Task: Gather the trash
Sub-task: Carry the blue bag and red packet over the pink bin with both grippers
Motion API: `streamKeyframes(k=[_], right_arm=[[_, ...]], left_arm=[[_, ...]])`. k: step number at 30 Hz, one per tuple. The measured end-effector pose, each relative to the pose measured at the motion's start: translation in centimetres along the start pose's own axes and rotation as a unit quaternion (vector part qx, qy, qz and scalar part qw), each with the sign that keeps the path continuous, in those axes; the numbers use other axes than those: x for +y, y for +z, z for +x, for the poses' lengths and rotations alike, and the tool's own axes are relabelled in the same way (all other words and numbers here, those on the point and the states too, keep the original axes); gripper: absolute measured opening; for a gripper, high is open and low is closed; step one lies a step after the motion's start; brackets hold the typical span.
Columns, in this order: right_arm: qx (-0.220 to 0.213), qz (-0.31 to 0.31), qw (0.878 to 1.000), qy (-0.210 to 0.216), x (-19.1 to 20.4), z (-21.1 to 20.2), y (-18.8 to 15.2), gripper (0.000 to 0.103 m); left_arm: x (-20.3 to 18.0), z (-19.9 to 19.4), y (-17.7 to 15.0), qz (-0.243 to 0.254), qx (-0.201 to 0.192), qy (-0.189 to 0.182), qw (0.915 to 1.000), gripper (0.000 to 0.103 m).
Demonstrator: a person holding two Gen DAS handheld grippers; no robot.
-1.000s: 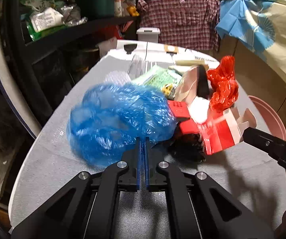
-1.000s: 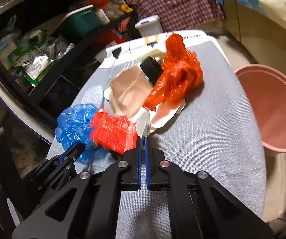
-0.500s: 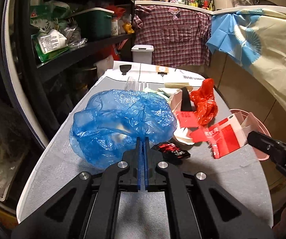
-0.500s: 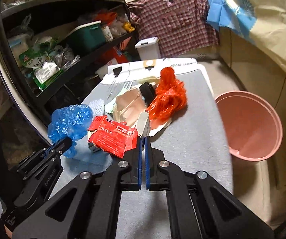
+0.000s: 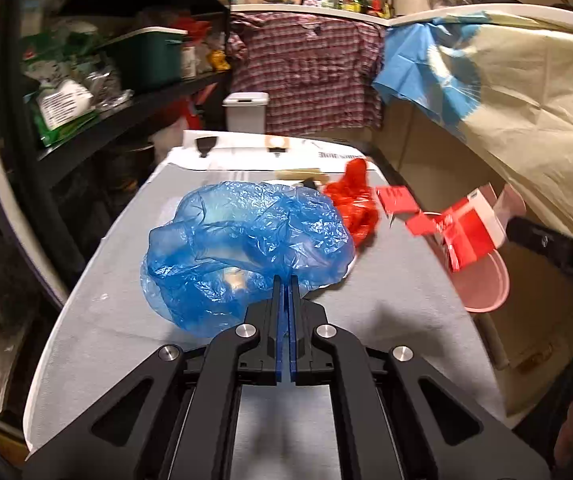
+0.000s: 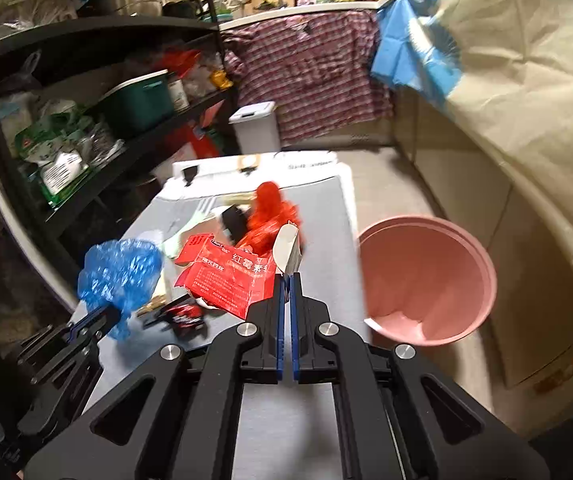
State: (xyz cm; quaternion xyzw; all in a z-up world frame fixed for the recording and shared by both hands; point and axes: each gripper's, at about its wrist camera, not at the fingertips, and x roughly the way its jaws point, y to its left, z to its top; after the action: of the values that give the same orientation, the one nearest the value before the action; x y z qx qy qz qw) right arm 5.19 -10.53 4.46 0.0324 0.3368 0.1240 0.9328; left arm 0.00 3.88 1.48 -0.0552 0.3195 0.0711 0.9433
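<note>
The left gripper [image 5: 285, 280] pinches a crinkly blue bag [image 5: 246, 240], frame centre. The right gripper [image 6: 286, 278] pinches a torn red carton [image 6: 226, 276]. A round pink bin [image 6: 426, 280] sits at right.

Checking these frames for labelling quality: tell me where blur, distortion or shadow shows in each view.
Left wrist: fisheye bends the shelves and walls; the red box is motion-smeared, the blue bag sharp; left side dim. Right wrist: same bending; the blue bag and red bag are smeared, the box's print legible; the bucket rim is soft.
</note>
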Motion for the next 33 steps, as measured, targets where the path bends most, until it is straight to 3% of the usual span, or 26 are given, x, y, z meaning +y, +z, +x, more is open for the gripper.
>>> streamKeyframes(k=[7, 17, 23, 33], right_arm=[[-0.021, 0.006, 0.999, -0.046, -4.4, -1.3, 2.1, 0.003], [-0.042, 0.039, 0.992, -0.113, -11.4, -1.3, 4.9, 0.003], [-0.046, 0.05, 0.987, -0.145, -14.6, -0.1, 6.8, 0.003], [-0.027, 0.074, 0.986, -0.149, -17.9, 3.6, 7.8, 0.003]], left_arm=[[-3.7, -0.5, 1.1, 0.029, -0.005, -0.043, 0.9986, 0.002], [-10.0, 0.9, 2.7, 0.087, -0.015, -0.112, 0.9898, 0.002], [-13.9, 3.1, 4.0, 0.128, -0.017, -0.15, 0.9803, 0.002], [-19.0, 7.9, 3.8, 0.178, 0.012, -0.216, 0.9598, 0.002]])
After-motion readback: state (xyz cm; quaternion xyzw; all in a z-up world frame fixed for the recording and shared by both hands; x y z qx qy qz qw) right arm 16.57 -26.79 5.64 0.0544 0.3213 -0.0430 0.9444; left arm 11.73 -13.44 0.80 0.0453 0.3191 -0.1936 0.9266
